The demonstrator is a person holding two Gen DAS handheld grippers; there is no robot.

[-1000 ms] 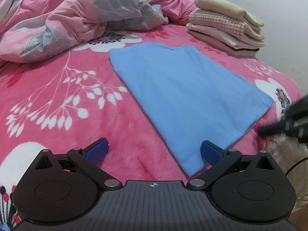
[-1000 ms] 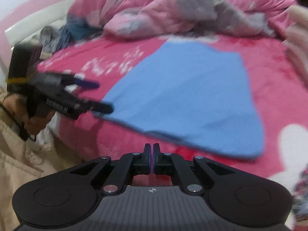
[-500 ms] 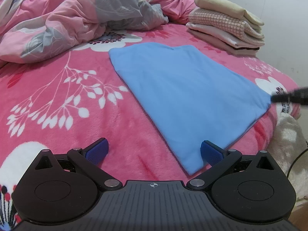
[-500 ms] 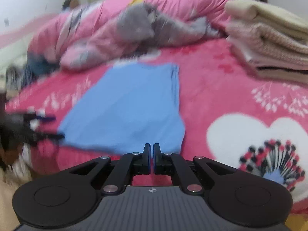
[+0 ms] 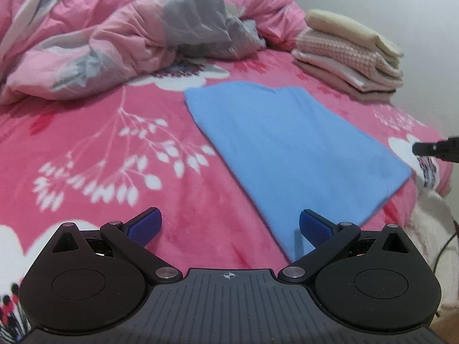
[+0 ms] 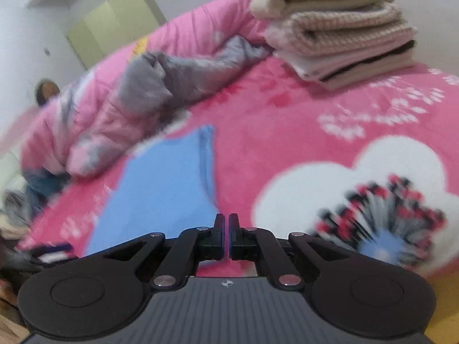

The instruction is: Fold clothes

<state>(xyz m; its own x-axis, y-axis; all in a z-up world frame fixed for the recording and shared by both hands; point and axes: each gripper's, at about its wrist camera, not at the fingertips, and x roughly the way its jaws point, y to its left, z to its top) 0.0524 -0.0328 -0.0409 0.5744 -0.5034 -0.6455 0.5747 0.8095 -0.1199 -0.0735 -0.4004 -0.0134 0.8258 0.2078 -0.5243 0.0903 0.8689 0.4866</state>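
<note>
1. The bed [image 5: 86, 149] carries everything: pink flowered cover, with a rumpled quilt [image 5: 120, 40] heaped along its far side and your near edge running under both tools.
2. The blue garment [image 5: 287, 149] lies flat on the bed's near half, already folded to a long panel. Its long axis runs from the middle of the bed out toward the near right corner, where its end nearly meets the edge.
3. The folded stack [image 5: 350, 54] sits at the far right corner, well apart from the blue piece, with open cover between them.
4. Your left gripper [image 5: 229, 228] is released, jaws wide, empty. The garment's near corner lies just ahead of its right-hand finger [image 5: 315, 228], so that's your nearer hand for that corner.
5. Your right gripper [image 6: 226, 232] is clenched on nothing, pads together. In its own view the garment's end corner sits just ahead and to the left of its tips; from the left view it pokes in at the bed's right edge, beside that same short end.
6. My read: you'd need to open the right before pinching. The cover left of the garment is bare, while to its right the bed edge is close.
</note>
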